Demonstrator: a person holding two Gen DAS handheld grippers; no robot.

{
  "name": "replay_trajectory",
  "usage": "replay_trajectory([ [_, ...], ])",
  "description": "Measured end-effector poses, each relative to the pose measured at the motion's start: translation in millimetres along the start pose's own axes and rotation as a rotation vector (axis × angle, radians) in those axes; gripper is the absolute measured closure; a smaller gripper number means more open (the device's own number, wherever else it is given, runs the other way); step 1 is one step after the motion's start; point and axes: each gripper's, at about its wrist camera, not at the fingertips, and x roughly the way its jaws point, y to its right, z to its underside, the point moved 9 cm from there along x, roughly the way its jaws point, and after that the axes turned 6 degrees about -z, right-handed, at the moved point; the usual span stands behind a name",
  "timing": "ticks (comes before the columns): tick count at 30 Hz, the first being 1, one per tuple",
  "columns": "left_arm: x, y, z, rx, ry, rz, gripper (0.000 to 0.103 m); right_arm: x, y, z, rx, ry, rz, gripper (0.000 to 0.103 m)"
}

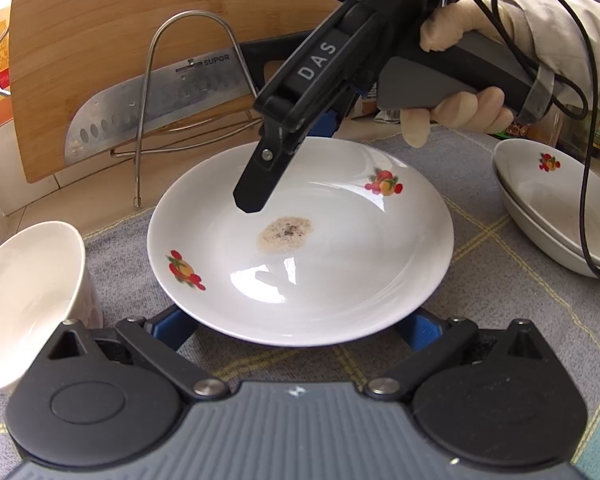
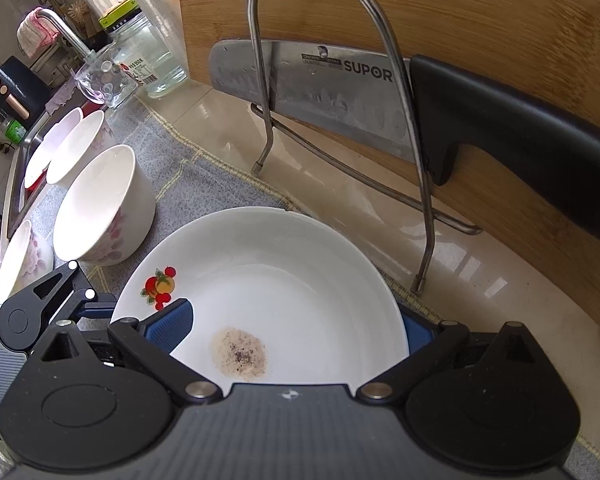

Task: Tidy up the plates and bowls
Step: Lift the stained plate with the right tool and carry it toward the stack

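A white plate (image 1: 300,240) with fruit prints and a brownish stain in its middle lies on the grey cloth; it also shows in the right wrist view (image 2: 276,280). My left gripper (image 1: 300,328) is open, its blue fingers under the plate's near rim on either side. My right gripper (image 2: 292,328) stands wide over the plate, one blue finger (image 2: 172,324) above the plate's inside, the other finger (image 2: 416,332) outside its rim. In the left wrist view the right gripper (image 1: 284,148) reaches down over the plate's far side.
White flowered bowls (image 2: 104,204) stand left of the plate, one at the left (image 1: 28,300). Stacked white dishes (image 1: 556,204) sit at right. A wire rack (image 2: 340,120) holds a cleaver (image 2: 312,88) and a wooden cutting board (image 2: 460,20) behind. Glass jars (image 2: 148,60) and a sink at far left.
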Motion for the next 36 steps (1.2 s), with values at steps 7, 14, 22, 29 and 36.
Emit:
replay_trajectory([
  [7, -0.9, -1.2, 0.0, 0.005, -0.005, -0.005, 0.001, -1.0, -0.9, 2.2, 0.01, -0.002, -0.002, 0.0],
  [14, -8.2, -1.3, -1.0, 0.012, -0.007, 0.01, 0.001, -5.0, -8.5, 8.8, 0.016, 0.001, 0.007, 0.0],
  [22, -22.6, -1.1, -2.1, 0.031, -0.007, 0.023, 0.001, -15.6, -20.5, 22.1, 0.048, 0.013, 0.012, 0.0],
  [29, -37.4, 4.5, -0.2, 0.055, -0.004, 0.038, 0.001, -29.4, -34.7, 36.2, 0.076, 0.03, 0.019, 0.0],
  [36, -53.8, 11.1, 1.8, 0.072, -0.014, 0.065, 0.001, -43.2, -52.3, 51.0, 0.078, 0.046, 0.031, 0.0],
])
